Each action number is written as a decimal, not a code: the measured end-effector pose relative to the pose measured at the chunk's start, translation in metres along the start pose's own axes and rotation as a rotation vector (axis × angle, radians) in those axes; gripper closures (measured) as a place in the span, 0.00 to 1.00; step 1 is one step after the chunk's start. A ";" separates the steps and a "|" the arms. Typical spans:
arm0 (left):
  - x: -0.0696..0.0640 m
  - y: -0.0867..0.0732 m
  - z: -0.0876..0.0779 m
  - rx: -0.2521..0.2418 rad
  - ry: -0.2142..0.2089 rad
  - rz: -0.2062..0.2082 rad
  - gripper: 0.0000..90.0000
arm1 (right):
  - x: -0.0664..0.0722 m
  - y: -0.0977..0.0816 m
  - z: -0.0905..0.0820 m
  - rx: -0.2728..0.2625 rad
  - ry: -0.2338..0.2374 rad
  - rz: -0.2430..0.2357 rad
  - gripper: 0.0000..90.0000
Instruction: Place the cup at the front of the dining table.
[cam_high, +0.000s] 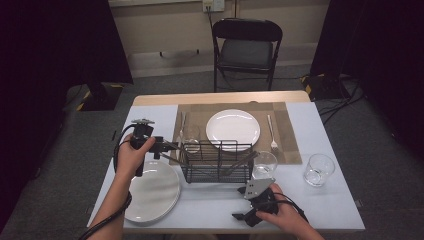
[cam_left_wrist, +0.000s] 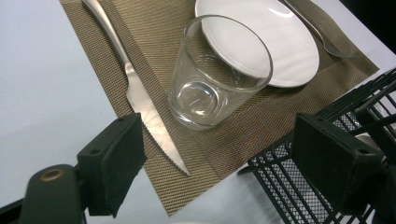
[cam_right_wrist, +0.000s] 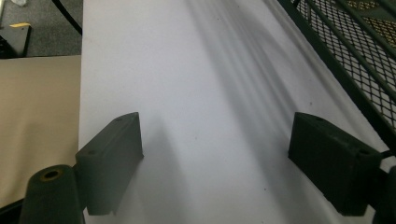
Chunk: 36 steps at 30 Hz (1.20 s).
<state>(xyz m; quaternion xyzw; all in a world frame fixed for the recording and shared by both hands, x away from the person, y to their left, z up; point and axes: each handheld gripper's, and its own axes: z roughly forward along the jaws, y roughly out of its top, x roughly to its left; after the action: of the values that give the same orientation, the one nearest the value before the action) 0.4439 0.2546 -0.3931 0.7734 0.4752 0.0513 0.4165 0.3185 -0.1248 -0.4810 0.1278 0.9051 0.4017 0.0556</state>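
Note:
My left gripper (cam_high: 170, 146) (cam_left_wrist: 215, 145) hovers open at the left end of a black wire basket (cam_high: 217, 161) (cam_left_wrist: 327, 186). It looks at an empty clear glass (cam_high: 191, 134) (cam_left_wrist: 219, 70) standing upright on a brown placemat (cam_high: 290, 145) (cam_left_wrist: 233, 140). A serrated knife (cam_high: 181, 127) (cam_left_wrist: 135, 88) lies left of the glass. A white plate (cam_high: 233, 128) (cam_left_wrist: 271, 42) and a fork (cam_high: 272, 132) (cam_left_wrist: 322, 37) lie beyond. My right gripper (cam_high: 243, 218) (cam_right_wrist: 215, 140) is open over bare white tabletop near the front edge, with the basket (cam_right_wrist: 355, 51) to its side.
White plates (cam_high: 152, 192) are stacked at the front left. Two more clear glasses stand right of the basket, one (cam_high: 264, 164) close to it and one (cam_high: 318, 169) farther right. Utensil handles lean inside the basket. A black folding chair (cam_high: 246, 50) stands beyond the table.

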 end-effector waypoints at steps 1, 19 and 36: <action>0.000 -0.001 0.000 0.000 -0.002 0.001 0.19 | 0.000 0.000 0.000 0.000 0.000 0.000 0.18; -0.003 -0.013 -0.008 0.009 0.004 0.035 0.19 | 0.000 0.000 0.000 0.000 0.000 0.000 0.18; -0.004 -0.019 -0.013 0.005 0.013 0.058 0.19 | 0.000 0.000 0.000 0.000 0.000 0.001 0.18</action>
<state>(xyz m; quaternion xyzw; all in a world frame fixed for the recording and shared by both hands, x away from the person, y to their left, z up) 0.4220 0.2633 -0.3964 0.7875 0.4552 0.0672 0.4100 0.3184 -0.1248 -0.4811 0.1280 0.9051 0.4017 0.0554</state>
